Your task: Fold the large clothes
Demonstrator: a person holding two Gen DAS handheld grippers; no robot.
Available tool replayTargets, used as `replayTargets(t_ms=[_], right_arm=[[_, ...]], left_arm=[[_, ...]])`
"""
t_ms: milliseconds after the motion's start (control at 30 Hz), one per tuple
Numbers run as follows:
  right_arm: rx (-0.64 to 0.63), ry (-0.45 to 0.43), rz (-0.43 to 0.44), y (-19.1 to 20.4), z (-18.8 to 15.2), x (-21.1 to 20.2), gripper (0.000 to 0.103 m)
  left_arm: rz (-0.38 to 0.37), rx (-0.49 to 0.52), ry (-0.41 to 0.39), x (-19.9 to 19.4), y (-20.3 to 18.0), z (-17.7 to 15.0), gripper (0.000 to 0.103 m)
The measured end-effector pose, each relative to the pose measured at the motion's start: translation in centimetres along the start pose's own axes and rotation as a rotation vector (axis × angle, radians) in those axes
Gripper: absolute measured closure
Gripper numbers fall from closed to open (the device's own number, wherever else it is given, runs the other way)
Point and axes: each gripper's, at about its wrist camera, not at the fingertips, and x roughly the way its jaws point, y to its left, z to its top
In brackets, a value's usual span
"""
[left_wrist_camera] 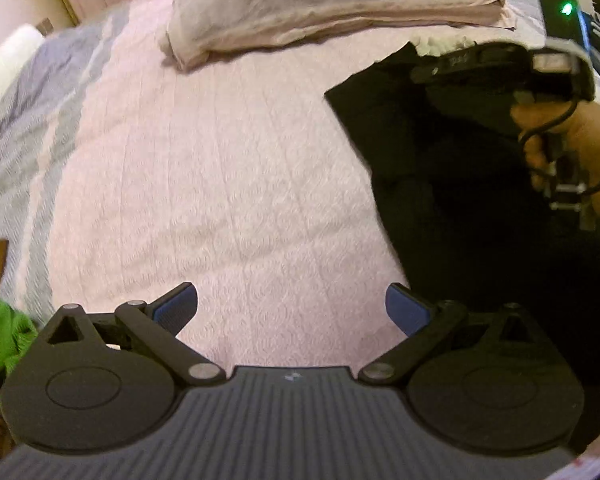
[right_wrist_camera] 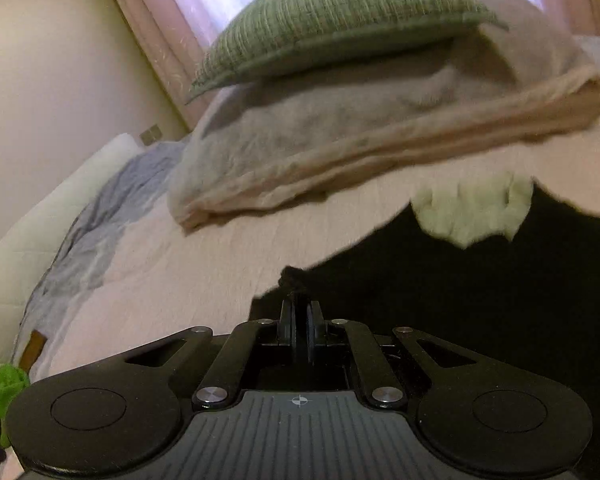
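Your left gripper (left_wrist_camera: 292,308) has its two blue-padded fingers (left_wrist_camera: 407,309) spread wide, and nothing is between them. It holds nothing and hovers over the pink bedspread (left_wrist_camera: 220,184). The right finger is just beside the edge of the black garment (left_wrist_camera: 460,208), but from the left wrist view you cannot tell if it touches the cloth.

Your right gripper (right_wrist_camera: 300,320) is pressed together, and a small bunch of the black garment (right_wrist_camera: 480,300) sticks up at the tips of its fingers, so it is pinching the garment at a corner near the edge. In the left wrist view you see this same gripper (left_wrist_camera: 432,74) from outside, held by your right hand (left_wrist_camera: 572,152), low over the far part of the dark cloth.

The black garment lies on the right side of the bed, spread over the pink bedspread. At its far end there is a pale, light green piece of fabric (right_wrist_camera: 472,212), which sits against the black cloth; you cannot tell if it is part of the garment.

Farther away a folded beige blanket (right_wrist_camera: 360,132) lies on the bedspread, and a green striped cushion (right_wrist_camera: 332,20) rests on top of it. To the left there is grey-blue bedding (left_wrist_camera: 32,120) and a white pillow (right_wrist_camera: 48,216). A bright green cloth (left_wrist_camera: 0,340) is at the near left edge. Behind the bed hangs a pink curtain (right_wrist_camera: 160,24).
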Motion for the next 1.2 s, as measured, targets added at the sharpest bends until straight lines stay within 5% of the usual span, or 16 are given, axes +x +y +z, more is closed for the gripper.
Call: replayTargets(t_ms=[133,333,367,433,467,567,700,800,1000,1200], right_arm=[[-0.033,-0.040,0.062,2.2,0.4,-1.4,0.101],[-0.137,0.172,0.090,3.1,-2.9,2.7,0.099],[-0.142,0.180,0.080,2.9,-3.2,2.8,0.095],[-0.138,0.180,0.081,2.6,-3.4,2.1,0.054],[-0.129,0.176,0.092,2.3,-3.4,1.6,0.043],[-0.119,0.184,0.100,1.2,-3.5,-1.0,0.038],[-0.085,0.182,-0.022,-2.3,-3.4,-5.7,0.038],[-0.058,0.150,-0.151,-5.9,-3.1,-9.0,0.038],[0.014,0.073,-0.379,-12.7,-2.7,-13.3,0.038],[0.037,0.092,-0.516,-16.4,-3.5,-14.2,0.038]], left_arm=[[-0.025,0.001,-0.019,-0.1,0.5,-0.1,0.004],[-0.018,-0.025,-0.027,0.9,0.4,0.7,0.004],[-0.015,-0.024,-0.028,1.1,0.4,0.8,0.004],[-0.010,-0.016,-0.030,1.4,0.3,1.0,0.004],[-0.011,-0.014,-0.028,1.5,0.2,1.1,0.004],[-0.024,0.007,-0.033,2.2,-0.4,1.9,0.004],[-0.086,0.028,-0.068,3.6,-2.0,4.6,0.007],[-0.154,0.005,-0.093,5.5,-3.4,7.3,0.017],[-0.242,-0.097,-0.088,11.8,-6.0,12.5,0.065],[-0.216,-0.136,-0.033,15.6,-7.0,12.9,0.096]])
